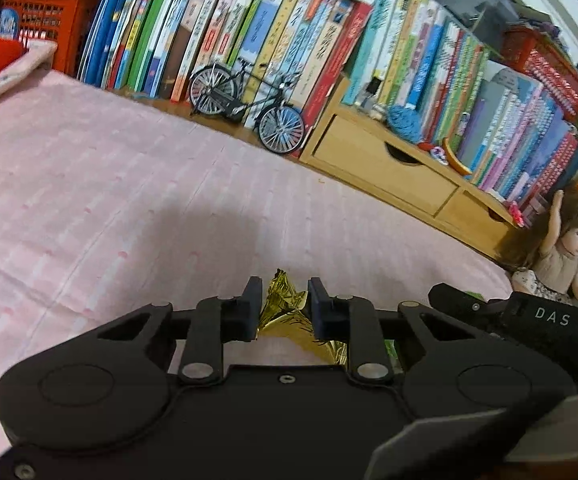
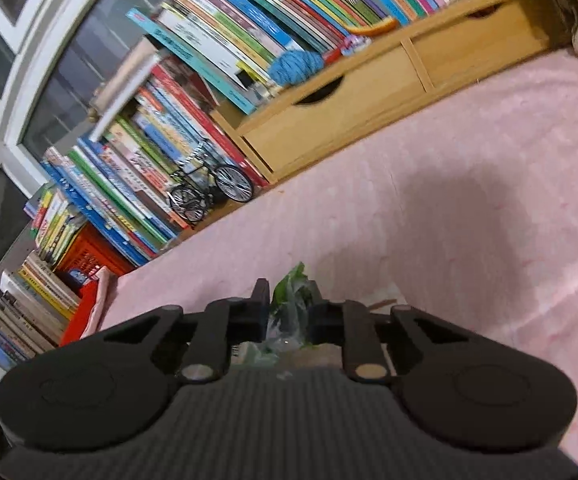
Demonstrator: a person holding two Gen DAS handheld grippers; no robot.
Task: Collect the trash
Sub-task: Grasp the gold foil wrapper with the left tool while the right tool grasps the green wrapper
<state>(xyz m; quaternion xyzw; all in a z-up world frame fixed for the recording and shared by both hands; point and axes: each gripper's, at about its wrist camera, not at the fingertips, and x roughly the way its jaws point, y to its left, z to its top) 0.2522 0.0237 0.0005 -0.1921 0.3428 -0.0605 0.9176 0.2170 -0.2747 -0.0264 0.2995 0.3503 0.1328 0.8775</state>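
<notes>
Two pieces of trash sit in my jaws, one in each gripper, and the wooden drawer unit [image 1: 389,164] serves as my landmark.

From the left wrist view, my left gripper [image 1: 282,304] has its jaws drawn close, pads pressing on a crumpled gold foil wrapper [image 1: 285,312], well in front of the drawer unit over the pink cloth [image 1: 129,200]. Both drawers in the unit appear pushed in, so their contents are hidden. Books [image 1: 469,100] stand packed on top of it, with a blue ball of yarn [image 1: 405,122] among them. Left of the unit a model bicycle [image 1: 249,108] stands at the cloth's far edge, and farther left an orange crate [image 1: 45,24] sits under more books. A doll [image 1: 565,252] sits right of the unit. Between my fingers and the unit the cloth lies bare and wide.

From the right wrist view, my right gripper [image 2: 289,304] is nearly closed, pinching a crinkled green and clear plastic wrapper [image 2: 291,300], also well in front of the drawer unit [image 2: 369,96]. The cloth [image 2: 449,220] stretches open up to the unit's front, and the bicycle [image 2: 209,196] stands left of it.
</notes>
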